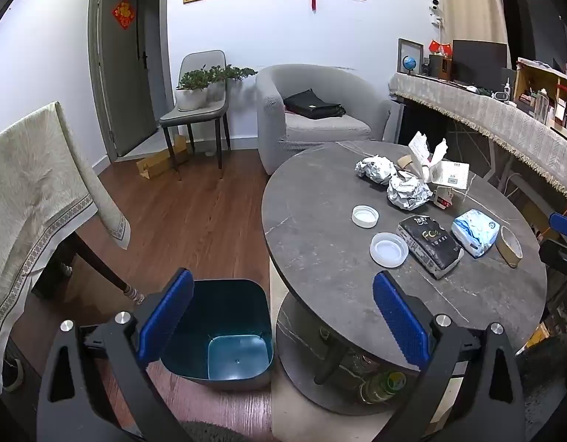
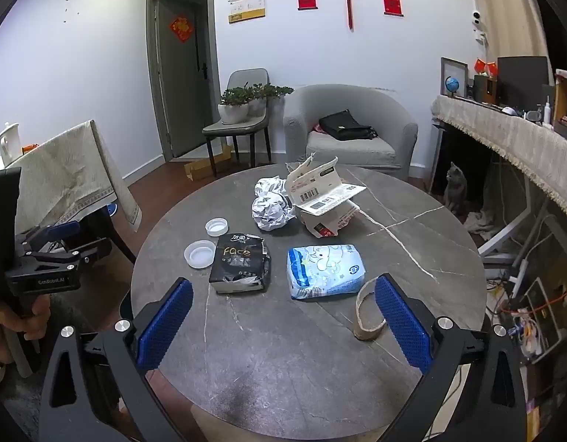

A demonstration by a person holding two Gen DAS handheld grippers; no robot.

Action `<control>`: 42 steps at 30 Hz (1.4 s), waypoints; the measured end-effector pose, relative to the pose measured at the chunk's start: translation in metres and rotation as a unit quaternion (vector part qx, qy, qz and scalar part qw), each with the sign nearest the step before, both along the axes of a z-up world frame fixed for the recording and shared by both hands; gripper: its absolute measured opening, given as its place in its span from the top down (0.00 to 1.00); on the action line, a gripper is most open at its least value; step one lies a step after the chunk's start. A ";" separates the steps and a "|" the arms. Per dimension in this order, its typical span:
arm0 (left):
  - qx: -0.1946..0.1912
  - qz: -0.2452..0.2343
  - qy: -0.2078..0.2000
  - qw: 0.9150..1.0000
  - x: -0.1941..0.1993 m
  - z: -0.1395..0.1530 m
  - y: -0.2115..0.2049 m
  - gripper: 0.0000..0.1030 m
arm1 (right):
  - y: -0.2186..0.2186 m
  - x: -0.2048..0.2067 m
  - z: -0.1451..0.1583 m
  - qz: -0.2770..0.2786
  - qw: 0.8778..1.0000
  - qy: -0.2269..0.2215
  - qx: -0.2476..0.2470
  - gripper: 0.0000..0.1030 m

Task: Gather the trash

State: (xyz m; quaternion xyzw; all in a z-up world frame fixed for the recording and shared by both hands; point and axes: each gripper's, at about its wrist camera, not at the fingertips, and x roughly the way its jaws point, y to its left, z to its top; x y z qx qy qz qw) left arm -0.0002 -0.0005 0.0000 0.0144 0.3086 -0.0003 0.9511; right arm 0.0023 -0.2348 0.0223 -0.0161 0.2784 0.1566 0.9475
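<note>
Left gripper (image 1: 283,328) hung wide apart with nothing in it, over a teal bin (image 1: 224,331) on the floor at 6 o'clock, trash up at 2 on the round tabletop (image 1: 320,258). Right gripper (image 2: 283,326) gaped too, holding nothing: black tissue pack (image 2: 241,267) and blue pack (image 2: 325,270) at 12, tape ring (image 2: 368,313) touching its right pad.

Each hand-held gripper is a black angular frame: the left hand-held gripper (image 1: 283,320) and the right hand-held gripper (image 2: 283,326) carry blue dimpled rubber pads (image 2: 165,324) and round silver screw heads (image 2: 444,322). The left one's side bears white lettering.
</note>
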 end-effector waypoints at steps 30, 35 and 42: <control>-0.004 0.000 0.002 1.000 0.000 0.000 0.000 0.03 | -0.002 0.002 0.000 0.000 1.000 0.006 0.007 0.03; -0.004 0.000 0.002 1.000 0.000 0.000 0.001 0.03 | -0.002 0.002 -0.002 0.000 1.000 0.008 0.008 0.03; -0.004 0.000 0.002 1.000 0.000 0.000 0.000 0.03 | -0.003 0.002 -0.001 0.000 1.000 0.009 0.008 0.03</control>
